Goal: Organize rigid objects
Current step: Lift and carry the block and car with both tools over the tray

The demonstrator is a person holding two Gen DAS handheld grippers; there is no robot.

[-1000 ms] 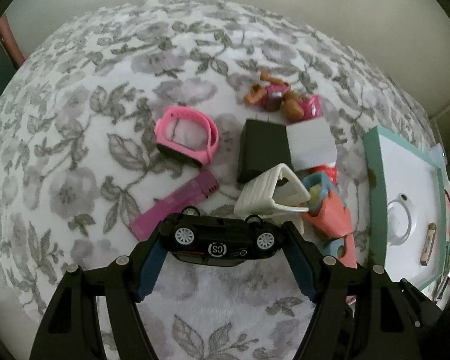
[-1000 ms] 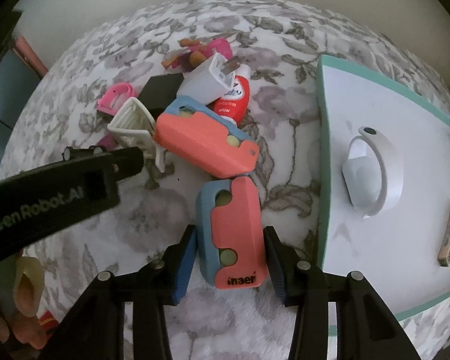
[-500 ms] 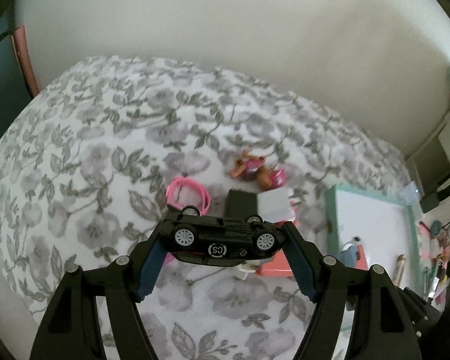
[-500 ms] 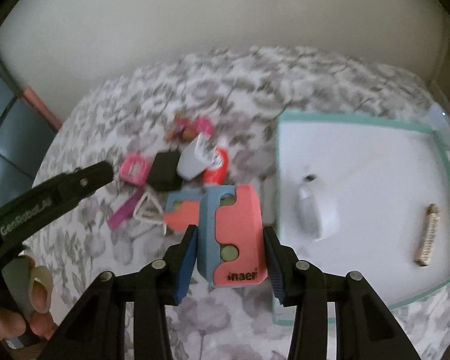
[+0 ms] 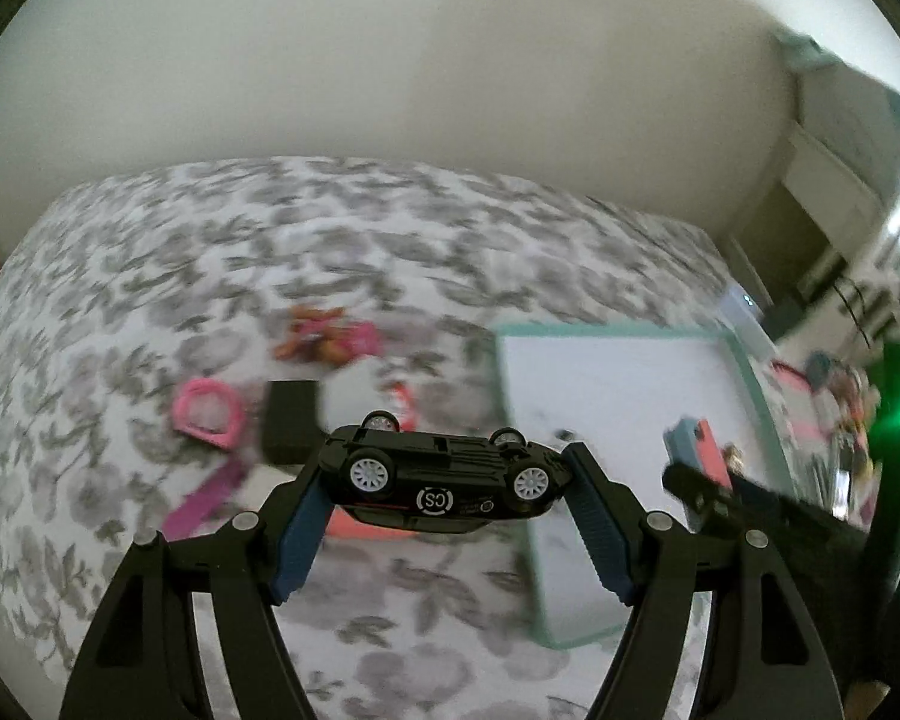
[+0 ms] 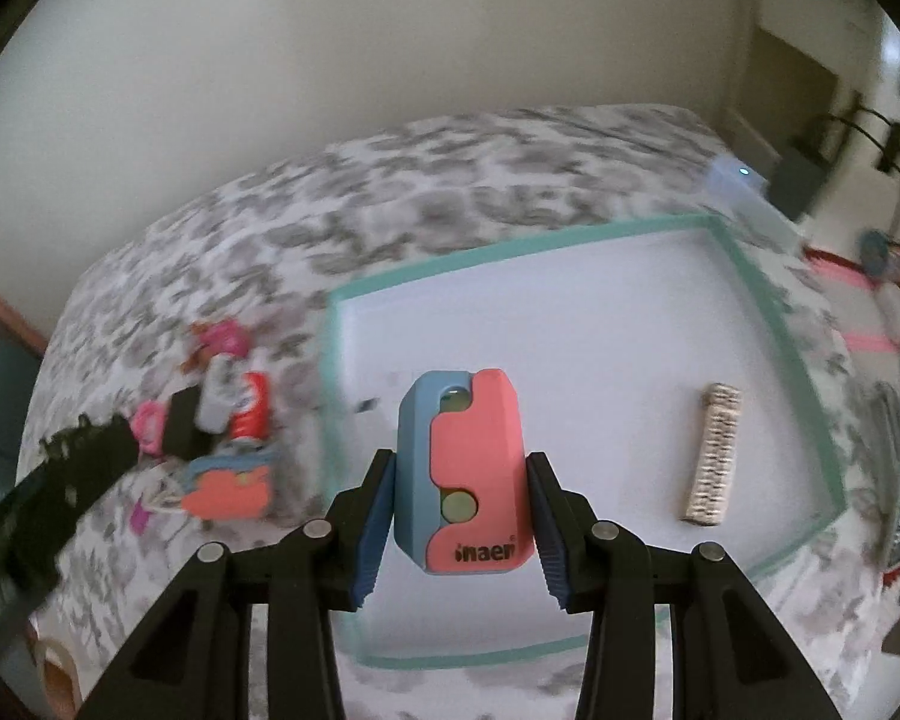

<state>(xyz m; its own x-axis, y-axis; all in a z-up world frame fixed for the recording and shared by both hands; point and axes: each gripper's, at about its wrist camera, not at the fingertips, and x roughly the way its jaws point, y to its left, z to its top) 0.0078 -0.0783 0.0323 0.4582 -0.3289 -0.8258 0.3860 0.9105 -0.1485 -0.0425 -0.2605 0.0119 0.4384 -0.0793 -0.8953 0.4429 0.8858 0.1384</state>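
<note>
My left gripper point(image 5: 444, 489) is shut on a black toy car point(image 5: 444, 483), held upside down above the flowered bedspread, left of the white tray point(image 5: 606, 396). My right gripper point(image 6: 459, 489) is shut on a coral and blue plastic block point(image 6: 462, 474) and holds it above the white tray with a teal rim point(image 6: 768, 330). The right gripper with its block point(image 5: 699, 450) also shows at the right of the left wrist view. A second coral and blue block point(image 6: 228, 486) lies on the bed left of the tray.
A small tan ridged bar point(image 6: 714, 462) lies in the tray. Left of the tray is a pile: pink watch band point(image 5: 207, 414), black box point(image 5: 291, 420), doll point(image 5: 324, 339), red tube point(image 6: 249, 414), magenta bar point(image 5: 204, 498). Cluttered furniture stands at the far right.
Both grippers lifted off the bed with their objects and swung right. The right one now hangs over the tray; the left one has neared its left rim.
</note>
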